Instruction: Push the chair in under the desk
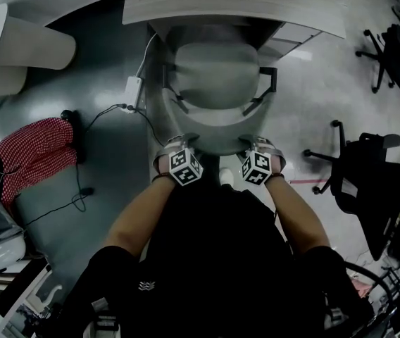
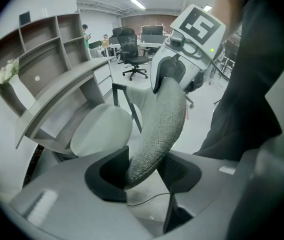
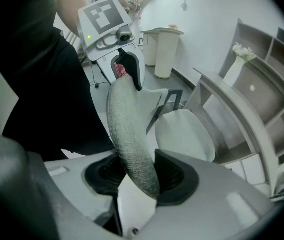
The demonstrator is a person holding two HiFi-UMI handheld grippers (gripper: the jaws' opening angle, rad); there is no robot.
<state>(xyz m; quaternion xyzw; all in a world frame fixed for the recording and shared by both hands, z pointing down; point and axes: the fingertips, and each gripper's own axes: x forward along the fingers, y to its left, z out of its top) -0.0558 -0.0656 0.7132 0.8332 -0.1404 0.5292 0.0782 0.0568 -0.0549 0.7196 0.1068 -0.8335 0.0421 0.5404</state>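
Note:
The grey chair has its seat (image 1: pixel 215 74) partly under the curved grey desk (image 1: pixel 235 7), and its fabric backrest (image 1: pixel 214 138) faces me. My left gripper (image 1: pixel 177 151) is shut on the left part of the backrest's top edge. My right gripper (image 1: pixel 262 151) is shut on the right part. In the left gripper view the backrest (image 2: pixel 157 129) runs between the dark pads of the left gripper (image 2: pixel 144 171) up to the right gripper (image 2: pixel 182 66). In the right gripper view the backrest (image 3: pixel 128 129) passes through the right gripper (image 3: pixel 139 173), with the seat (image 3: pixel 184 134) and desk (image 3: pixel 234 109) beyond it.
Black office chairs (image 1: pixel 369 182) (image 1: pixel 397 51) stand to the right. To the left are a white curved stand (image 1: pixel 24 44), a red checked cloth (image 1: pixel 36 153), and cables (image 1: pixel 105 111) with a white adapter (image 1: pixel 132 86) on the floor. Shelves (image 2: pixel 47 54) rise above the desk.

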